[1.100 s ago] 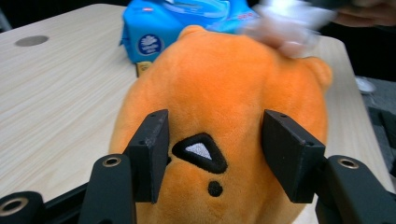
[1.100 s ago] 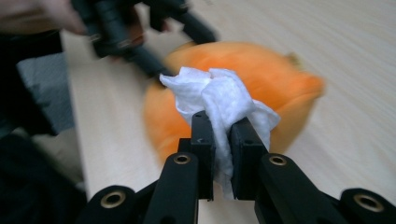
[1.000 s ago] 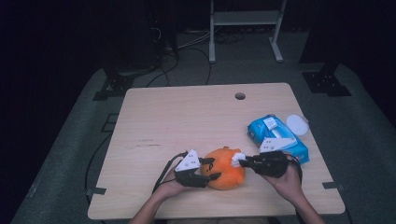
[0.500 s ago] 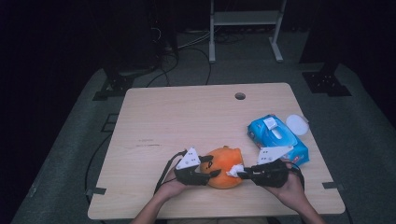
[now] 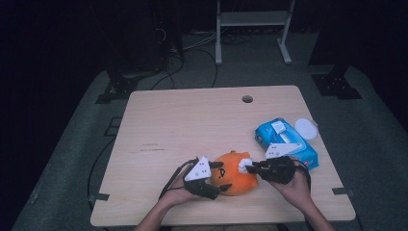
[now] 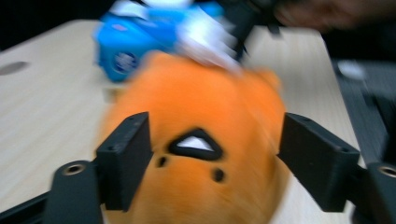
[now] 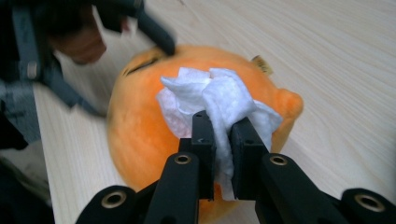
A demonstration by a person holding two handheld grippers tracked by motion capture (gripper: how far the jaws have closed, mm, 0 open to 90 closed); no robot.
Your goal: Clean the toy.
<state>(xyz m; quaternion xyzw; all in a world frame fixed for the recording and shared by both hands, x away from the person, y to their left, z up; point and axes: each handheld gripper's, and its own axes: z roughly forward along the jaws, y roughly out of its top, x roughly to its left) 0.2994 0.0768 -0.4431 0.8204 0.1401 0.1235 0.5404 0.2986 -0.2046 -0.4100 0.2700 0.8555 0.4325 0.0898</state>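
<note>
Wipe (image 7: pixel 219 100) sits clamped between the right gripper's (image 7: pixel 223 122) jaws, bunched at their tips and pressed onto the top of the orange plush (image 7: pixel 154 135), which lies straight ahead of and below that gripper. The plush rests on the table (image 5: pixel 192 125) near the person's edge, between the two grippers, touching both. Its long axis seems to run across from one gripper to the other, though it is nearly round.

On its other side, the left gripper (image 5: pixel 215 186) straddles the plush: its jaws have just been opening and now stand apart, one on each flank of the face, with the pads not visibly pressing in; motion blur makes contact hard to judge. The right gripper is the one placed for wiping, since the wipe already touches the plush; I judge the next stroke runs across its top toward the left gripper.

Beyond the right gripper lies a blue wipes pack (image 5: pixel 285 140), with a white lid (image 5: pixel 306 128) just past it.

Count: one plush, one wipe, one pack, one lid, two grippers.
</note>
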